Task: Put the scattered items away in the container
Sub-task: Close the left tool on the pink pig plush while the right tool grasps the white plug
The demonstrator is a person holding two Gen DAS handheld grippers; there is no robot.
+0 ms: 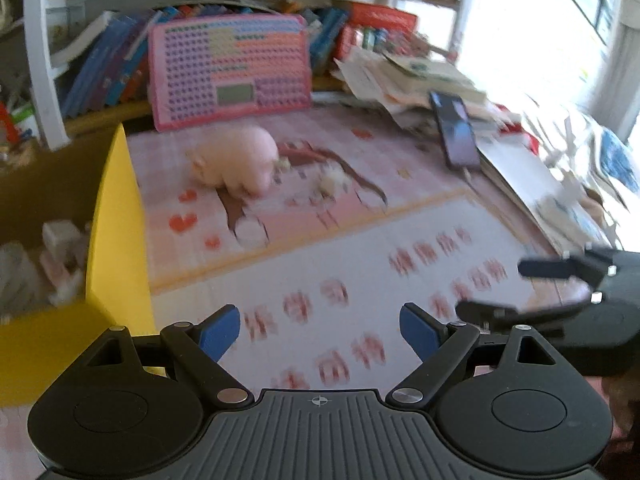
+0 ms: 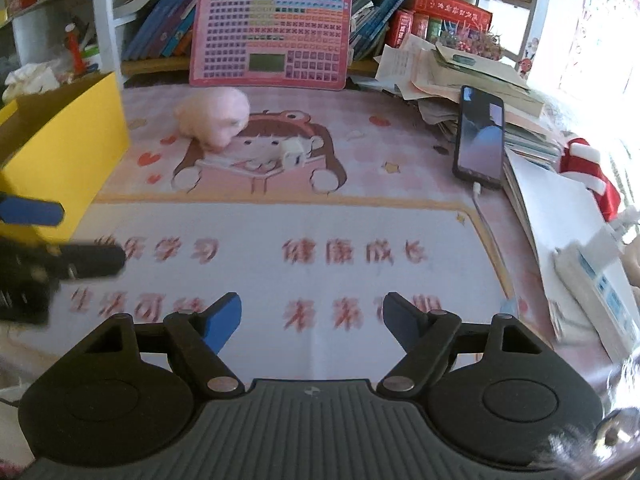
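A pink plush pig (image 1: 236, 160) (image 2: 214, 118) lies on the pink desk mat (image 1: 360, 240) (image 2: 360, 200), towards the back. Just right of it sits a small white toy (image 1: 334, 180) (image 2: 294, 152). The yellow box (image 1: 116, 220) (image 2: 68, 148) stands at the mat's left edge, with pale items (image 1: 60, 256) inside. My left gripper (image 1: 320, 328) (image 2: 76, 236) is open over the printed mat beside the box, nothing between its blue pads. My right gripper (image 2: 312, 312) (image 1: 508, 290) is open too, empty, and well short of both toys.
A pink keyboard toy (image 2: 270, 40) leans against the bookshelf (image 2: 168, 32) at the back. A phone (image 2: 480, 136) on a cable leans on stacked papers and books (image 2: 472, 76) at the right. A red and white cloth (image 2: 588, 168) and a white device (image 2: 600, 292) lie further right.
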